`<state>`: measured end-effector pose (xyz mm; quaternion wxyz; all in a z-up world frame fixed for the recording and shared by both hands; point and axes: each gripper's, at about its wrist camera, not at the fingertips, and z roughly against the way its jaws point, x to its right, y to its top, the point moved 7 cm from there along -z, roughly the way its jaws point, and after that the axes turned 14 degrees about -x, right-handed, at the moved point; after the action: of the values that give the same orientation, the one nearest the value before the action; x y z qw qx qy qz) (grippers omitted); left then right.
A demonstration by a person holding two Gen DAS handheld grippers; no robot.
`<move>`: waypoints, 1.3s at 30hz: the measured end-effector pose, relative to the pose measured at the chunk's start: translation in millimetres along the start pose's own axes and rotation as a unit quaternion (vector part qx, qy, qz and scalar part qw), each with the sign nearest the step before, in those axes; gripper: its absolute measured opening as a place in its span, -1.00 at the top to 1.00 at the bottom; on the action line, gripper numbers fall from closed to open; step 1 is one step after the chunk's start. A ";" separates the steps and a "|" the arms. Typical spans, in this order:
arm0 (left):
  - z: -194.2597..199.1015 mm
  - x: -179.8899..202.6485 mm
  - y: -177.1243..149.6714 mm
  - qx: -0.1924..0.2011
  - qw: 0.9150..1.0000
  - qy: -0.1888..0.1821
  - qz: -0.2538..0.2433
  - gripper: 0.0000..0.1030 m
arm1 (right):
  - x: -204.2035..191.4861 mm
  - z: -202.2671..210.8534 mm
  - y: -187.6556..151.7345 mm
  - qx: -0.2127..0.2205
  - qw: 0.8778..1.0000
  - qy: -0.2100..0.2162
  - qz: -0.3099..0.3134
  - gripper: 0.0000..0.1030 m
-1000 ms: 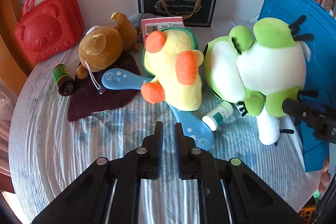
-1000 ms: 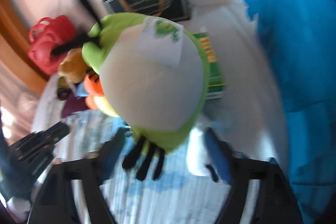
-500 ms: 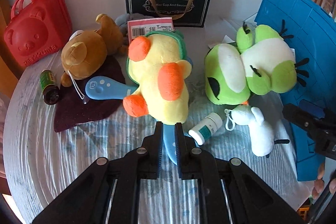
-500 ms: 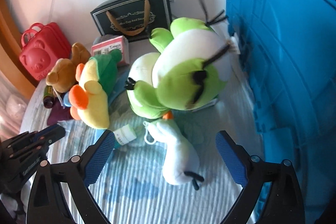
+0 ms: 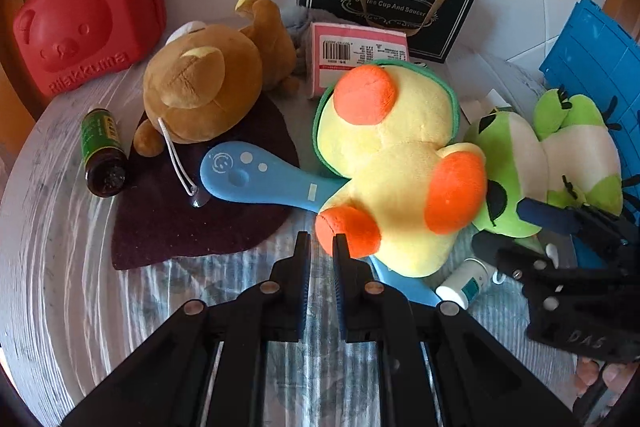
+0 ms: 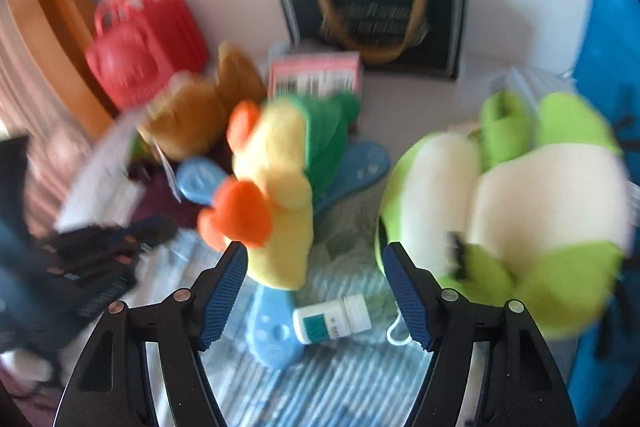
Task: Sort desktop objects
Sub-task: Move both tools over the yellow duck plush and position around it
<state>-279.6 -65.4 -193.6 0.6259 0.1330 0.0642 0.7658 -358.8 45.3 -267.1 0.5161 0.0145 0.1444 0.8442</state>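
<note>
So the left hand-held gripper [image 5: 321,243] is basically pinched closed with nothing between its fingers, hovering over the striped table [image 5: 60,267] right at the orange foot of the yellow plush duck with orange feet [image 5: 396,163]. The right hand-held gripper [image 6: 314,263] has just been closing but its jaws are apart and empty; a small white pill bottle with a teal label [image 6: 332,319] lies on the table between and just past its fingers. Further back on its right sits the green-and-white plush frog [image 6: 520,203], and behind that the blue plastic crate [image 6: 612,67].
</note>
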 end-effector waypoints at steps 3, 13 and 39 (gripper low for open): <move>-16.3 -6.4 3.5 -0.010 1.000 0.004 0.003 0.79 | -12.1 -29.5 1.8 -0.025 0.999 0.012 0.037 -0.41; -4.9 -44.0 7.8 0.016 0.998 0.048 0.039 0.79 | -56.7 -71.0 17.8 -0.054 0.967 0.248 0.016 0.06; -14.9 16.5 -2.7 0.022 0.999 0.030 -0.004 0.75 | 13.3 9.4 -2.2 0.033 0.999 0.031 0.004 -0.93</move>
<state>-284.2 -47.7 -206.5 0.6238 0.1231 0.1002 0.7653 -361.5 60.0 -260.3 0.5071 0.0062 0.1883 0.8410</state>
